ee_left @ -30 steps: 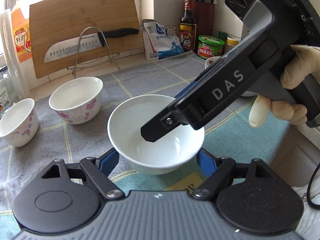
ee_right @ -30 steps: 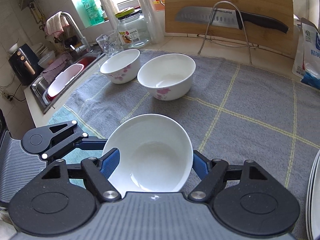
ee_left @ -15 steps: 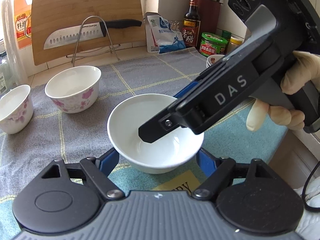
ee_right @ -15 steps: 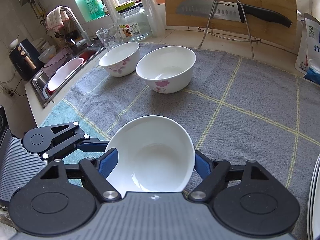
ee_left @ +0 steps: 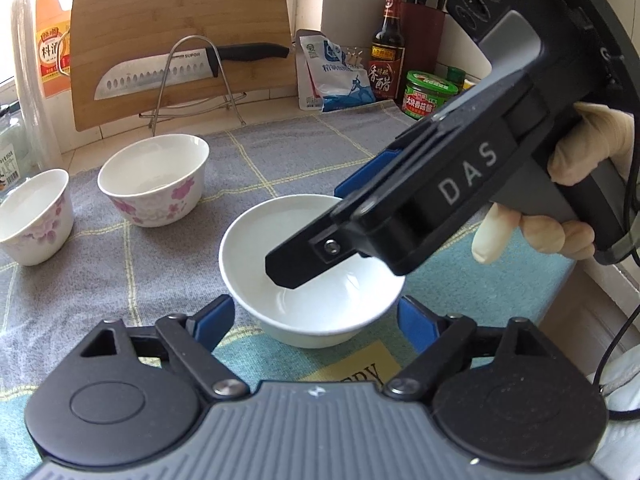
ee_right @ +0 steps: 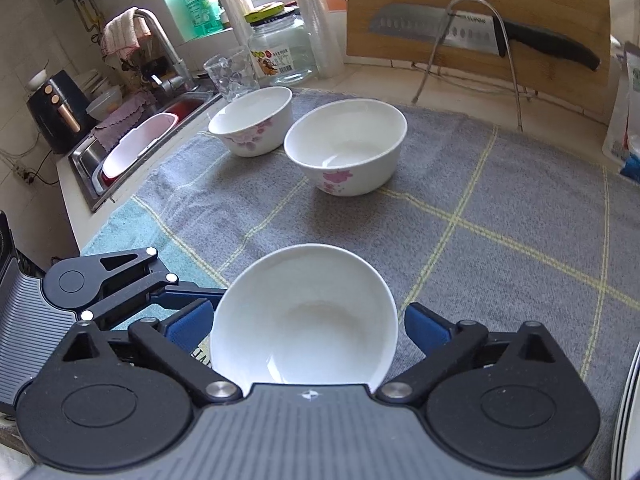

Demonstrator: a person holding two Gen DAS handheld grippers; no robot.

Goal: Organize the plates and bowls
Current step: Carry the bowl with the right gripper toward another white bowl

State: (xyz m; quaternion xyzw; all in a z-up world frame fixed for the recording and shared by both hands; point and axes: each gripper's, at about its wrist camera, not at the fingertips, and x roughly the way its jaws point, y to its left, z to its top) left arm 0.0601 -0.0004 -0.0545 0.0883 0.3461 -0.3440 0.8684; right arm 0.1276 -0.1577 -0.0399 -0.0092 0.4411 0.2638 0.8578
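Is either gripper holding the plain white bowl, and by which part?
Neither. Both grippers' jaws are opening: left gripper and right gripper straddle the white bowl, pads clear of its sides.

Plain bowl [ee_left: 316,276]: white, no pattern. Two further bowls, the nearer [ee_left: 154,178] and the farther [ee_left: 34,214]: white with pink floral prints on the outer wall. Cloth [ee_right: 500,216] on the surface: grey with a thin yellow grid (a teal band runs along its near edge). Left gripper [ee_left: 316,316] and right gripper [ee_right: 306,326]: black linkages, blue pads, grey ribbed housings. Cutting board [ee_left: 180,40]: light brown wood. Knife [ee_left: 192,70]: silver blade, black handle.
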